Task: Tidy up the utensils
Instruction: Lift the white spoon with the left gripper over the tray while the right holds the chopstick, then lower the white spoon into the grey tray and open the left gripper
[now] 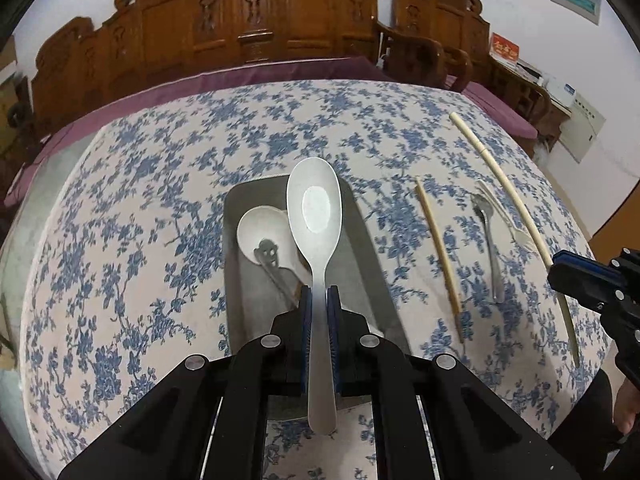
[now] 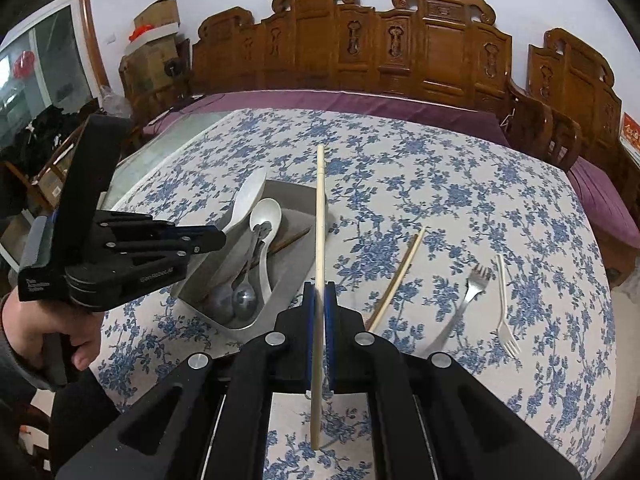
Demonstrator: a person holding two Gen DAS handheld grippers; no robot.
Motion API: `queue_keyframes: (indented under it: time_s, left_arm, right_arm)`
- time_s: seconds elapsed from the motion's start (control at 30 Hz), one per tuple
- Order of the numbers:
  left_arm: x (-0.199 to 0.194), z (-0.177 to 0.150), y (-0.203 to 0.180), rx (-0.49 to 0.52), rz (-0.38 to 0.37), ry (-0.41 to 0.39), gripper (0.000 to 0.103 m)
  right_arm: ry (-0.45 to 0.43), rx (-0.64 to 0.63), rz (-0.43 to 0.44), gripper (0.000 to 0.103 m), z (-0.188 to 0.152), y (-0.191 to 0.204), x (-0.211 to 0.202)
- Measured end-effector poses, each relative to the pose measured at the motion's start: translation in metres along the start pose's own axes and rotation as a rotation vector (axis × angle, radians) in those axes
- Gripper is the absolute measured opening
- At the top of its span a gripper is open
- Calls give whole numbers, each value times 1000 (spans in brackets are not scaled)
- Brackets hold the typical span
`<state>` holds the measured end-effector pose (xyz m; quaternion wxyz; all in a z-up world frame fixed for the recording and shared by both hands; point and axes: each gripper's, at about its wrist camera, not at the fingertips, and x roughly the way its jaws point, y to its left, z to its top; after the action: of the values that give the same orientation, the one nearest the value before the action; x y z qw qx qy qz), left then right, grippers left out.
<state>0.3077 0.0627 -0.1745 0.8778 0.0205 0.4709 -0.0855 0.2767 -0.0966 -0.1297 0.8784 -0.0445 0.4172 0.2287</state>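
Both jaws clamped: my left gripper point(image 1: 319, 300) holds the white spoon point(image 1: 314, 216), my right gripper point(image 2: 319, 300) a chopstick point(image 2: 320, 216); over the tray point(image 2: 296, 196) they may collide.

- The right gripper point(image 2: 319, 292) is clamped on a pale chopstick point(image 2: 320, 216) that points toward the table's far edge.
- The left gripper point(image 2: 218, 240) grips a white rice paddle point(image 2: 246, 196) over the grey tray point(image 2: 296, 200).
- The tray, near the tablecloth's point(image 2: 440, 184) left edge, holds a white ladle point(image 2: 266, 216), metal spoons point(image 2: 244, 298) and a dark chopstick point(image 2: 294, 238).
- Right of the tray lie a second pale chopstick point(image 2: 396, 278), a metal fork point(image 2: 470, 290) and a white plastic fork point(image 2: 505, 308), each apart.
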Motion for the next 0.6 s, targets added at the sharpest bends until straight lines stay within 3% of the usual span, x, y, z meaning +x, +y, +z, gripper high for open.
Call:
queue_keyframes:
  time_s: [0.6]
  left_arm:
    - [40, -5, 29, -55, -2, 31, 7]
  right_arm:
    - [35, -9, 18, 6, 10, 20, 35]
